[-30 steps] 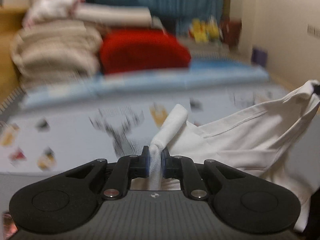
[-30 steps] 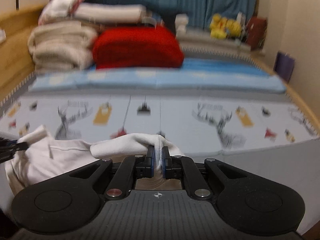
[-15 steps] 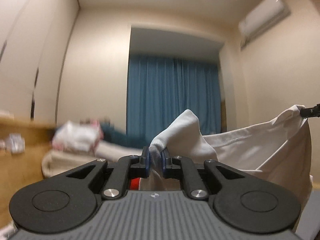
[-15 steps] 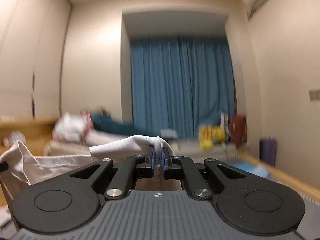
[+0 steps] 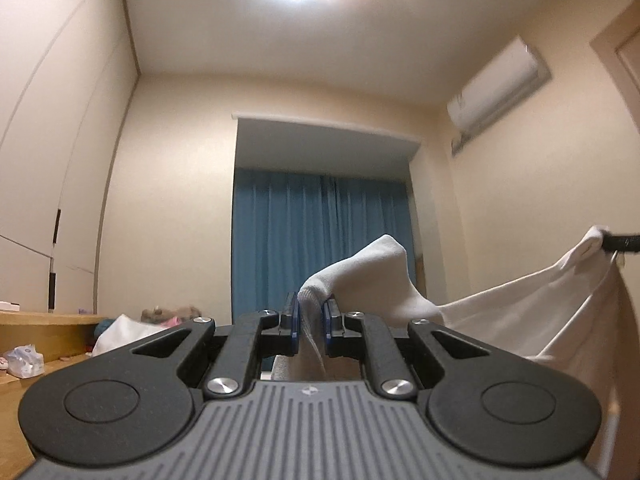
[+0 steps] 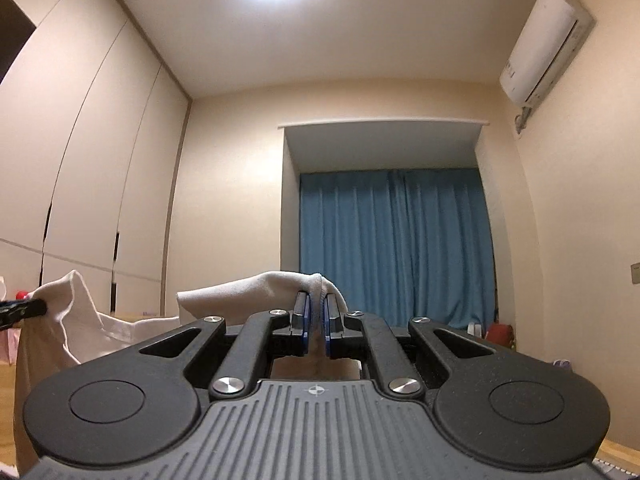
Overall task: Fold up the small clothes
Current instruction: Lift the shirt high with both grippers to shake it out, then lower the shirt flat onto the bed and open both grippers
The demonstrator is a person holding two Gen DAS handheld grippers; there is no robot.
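Blue curtain (image 5: pixel 320 240) fills the background; both jaws grip a white garment (image 5: pixel 520 312) hanging aloft, left gripper (image 5: pixel 311 320), right gripper (image 6: pixel 316 320); folding looks barely begun.

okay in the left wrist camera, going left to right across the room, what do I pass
Wooden shelf → blue curtain → left gripper shut on the white garment → air conditioner → right gripper's tip holding the garment's far corner.
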